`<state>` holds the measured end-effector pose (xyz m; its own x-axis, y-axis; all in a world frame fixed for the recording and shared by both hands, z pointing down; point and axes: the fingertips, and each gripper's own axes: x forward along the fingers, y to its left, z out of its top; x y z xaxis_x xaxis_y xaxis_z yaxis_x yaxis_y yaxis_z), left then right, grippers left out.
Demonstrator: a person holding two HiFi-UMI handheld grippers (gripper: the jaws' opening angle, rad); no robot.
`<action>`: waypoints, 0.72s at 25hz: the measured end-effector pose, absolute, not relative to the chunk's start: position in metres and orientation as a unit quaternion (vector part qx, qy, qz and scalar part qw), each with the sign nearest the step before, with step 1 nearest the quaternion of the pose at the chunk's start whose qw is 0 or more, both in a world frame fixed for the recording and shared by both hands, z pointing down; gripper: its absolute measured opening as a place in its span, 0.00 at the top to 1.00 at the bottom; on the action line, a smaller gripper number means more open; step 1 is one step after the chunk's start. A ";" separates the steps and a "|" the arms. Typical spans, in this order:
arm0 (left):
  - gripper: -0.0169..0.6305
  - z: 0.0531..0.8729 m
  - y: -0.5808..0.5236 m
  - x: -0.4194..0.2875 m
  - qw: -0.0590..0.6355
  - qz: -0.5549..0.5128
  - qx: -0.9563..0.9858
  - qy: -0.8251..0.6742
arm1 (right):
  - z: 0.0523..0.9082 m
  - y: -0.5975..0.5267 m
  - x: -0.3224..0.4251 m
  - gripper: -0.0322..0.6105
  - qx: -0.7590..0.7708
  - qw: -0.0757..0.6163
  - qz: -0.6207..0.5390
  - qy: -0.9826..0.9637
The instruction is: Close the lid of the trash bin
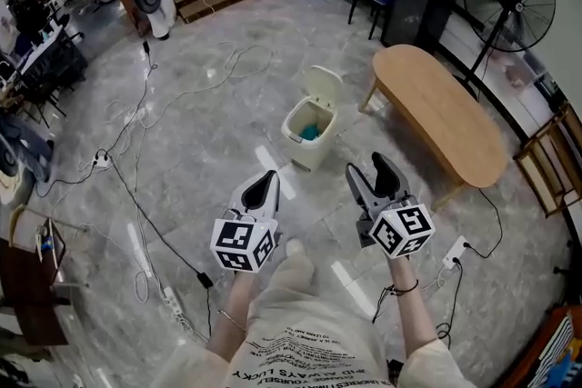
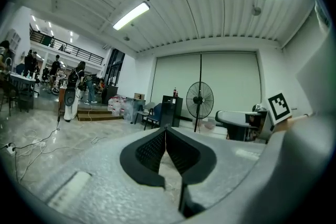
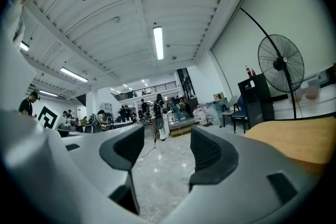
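Head view is showing the cream plastic trash bin (image 1: 307, 139) on the grey floor (image 1: 209, 150), its lid (image 1: 324, 88) standing open, well apart from the left gripper (image 1: 268, 177) (jaws together) and the right gripper (image 1: 367, 168) (jaws apart, empty); an overhard push is risking tipping the bin.

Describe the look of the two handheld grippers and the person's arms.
Both the left gripper and right gripper have grey bodies, black ribbed pads and a white cube with black square markers. A dark band circles the right wrist, a thin band the left.
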<state>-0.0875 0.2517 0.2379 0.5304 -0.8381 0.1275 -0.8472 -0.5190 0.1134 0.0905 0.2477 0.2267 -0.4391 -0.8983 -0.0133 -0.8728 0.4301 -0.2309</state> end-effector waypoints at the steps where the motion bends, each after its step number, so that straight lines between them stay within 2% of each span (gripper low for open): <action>1: 0.94 0.240 0.240 -0.087 0.084 0.032 0.871 -0.482 | 0.229 0.236 0.091 0.55 -0.526 0.066 -0.099 0.842; 18: 0.94 0.255 0.083 -0.083 0.108 0.043 0.882 -0.457 | 0.249 0.088 0.095 0.50 -0.549 0.061 -0.126 0.824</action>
<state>-0.0830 0.0835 0.2555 0.5792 -0.7963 0.1745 -0.8149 -0.5599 0.1502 0.0946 0.0881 0.2485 -0.3898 -0.9201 0.0378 -0.8896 0.3657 -0.2735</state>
